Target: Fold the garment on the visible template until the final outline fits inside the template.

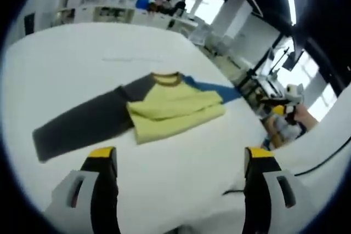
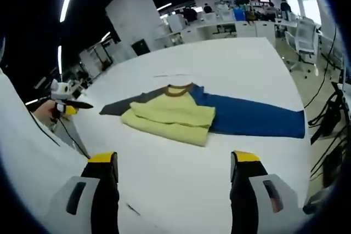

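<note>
A long-sleeved garment lies on the white table (image 1: pixel 77 53). Its yellow body (image 1: pixel 174 110) is folded up into a thick band below a brown collar (image 1: pixel 166 78). A dark grey sleeve (image 1: pixel 82 121) stretches out flat to the left, and a blue sleeve (image 2: pixel 258 118) to the right. A faint template line (image 2: pixel 173 75) shows on the table beyond the collar. My left gripper (image 1: pixel 181 154) hangs open above the table, short of the garment. My right gripper (image 2: pixel 174 160) is likewise open, near the yellow body (image 2: pixel 173 116), with nothing held. The other gripper (image 2: pixel 63 100) shows at the left in a hand.
The white table (image 2: pixel 241 53) extends well past the garment on all sides. A black cable (image 1: pixel 321 163) runs over the cloth at the right. Desks, chairs and people stand in the background beyond the table's far edge.
</note>
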{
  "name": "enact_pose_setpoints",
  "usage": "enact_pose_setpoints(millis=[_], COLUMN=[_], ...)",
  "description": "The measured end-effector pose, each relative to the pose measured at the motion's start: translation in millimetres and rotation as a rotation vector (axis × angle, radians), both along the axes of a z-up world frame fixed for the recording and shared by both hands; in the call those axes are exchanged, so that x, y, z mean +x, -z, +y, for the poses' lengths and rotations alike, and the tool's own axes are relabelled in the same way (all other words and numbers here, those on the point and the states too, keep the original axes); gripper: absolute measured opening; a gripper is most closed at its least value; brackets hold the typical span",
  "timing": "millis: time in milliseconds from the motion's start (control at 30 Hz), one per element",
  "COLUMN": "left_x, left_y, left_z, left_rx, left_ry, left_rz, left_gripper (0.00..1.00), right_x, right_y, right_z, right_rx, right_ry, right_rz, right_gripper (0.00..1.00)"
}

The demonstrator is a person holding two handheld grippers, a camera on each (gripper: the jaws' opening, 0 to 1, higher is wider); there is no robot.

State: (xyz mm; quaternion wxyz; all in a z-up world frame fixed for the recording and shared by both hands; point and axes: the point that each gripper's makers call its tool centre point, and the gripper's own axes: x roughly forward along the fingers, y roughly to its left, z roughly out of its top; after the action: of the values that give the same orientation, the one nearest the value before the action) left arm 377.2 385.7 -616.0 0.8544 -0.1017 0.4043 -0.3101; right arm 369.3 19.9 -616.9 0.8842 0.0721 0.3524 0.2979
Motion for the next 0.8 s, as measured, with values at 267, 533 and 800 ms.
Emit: enact_pose_setpoints(millis=[267,533,800], left_x=[14.3,27.1,40.4], left_y=[8.1,43.9,54.4], left_z=[-16,-16,-15], left_rx=[-0.016,-0.011,-0.028], left_ry=[0.022,0.018,-0.006], left_rz=[-0.003,0.039,0.048], left_gripper=[0.77,0.66,0.57], right_x=[18,28,51], right_y=[-3.3,9.9,25.2], right_z=[9,17,12], right_rx=[0.094,0.092,0.104], right_ry=[0.048,0.026,0.046], right_rz=[-0.023,0.000,0.010], right_gripper=[0.71,0.56,0.42])
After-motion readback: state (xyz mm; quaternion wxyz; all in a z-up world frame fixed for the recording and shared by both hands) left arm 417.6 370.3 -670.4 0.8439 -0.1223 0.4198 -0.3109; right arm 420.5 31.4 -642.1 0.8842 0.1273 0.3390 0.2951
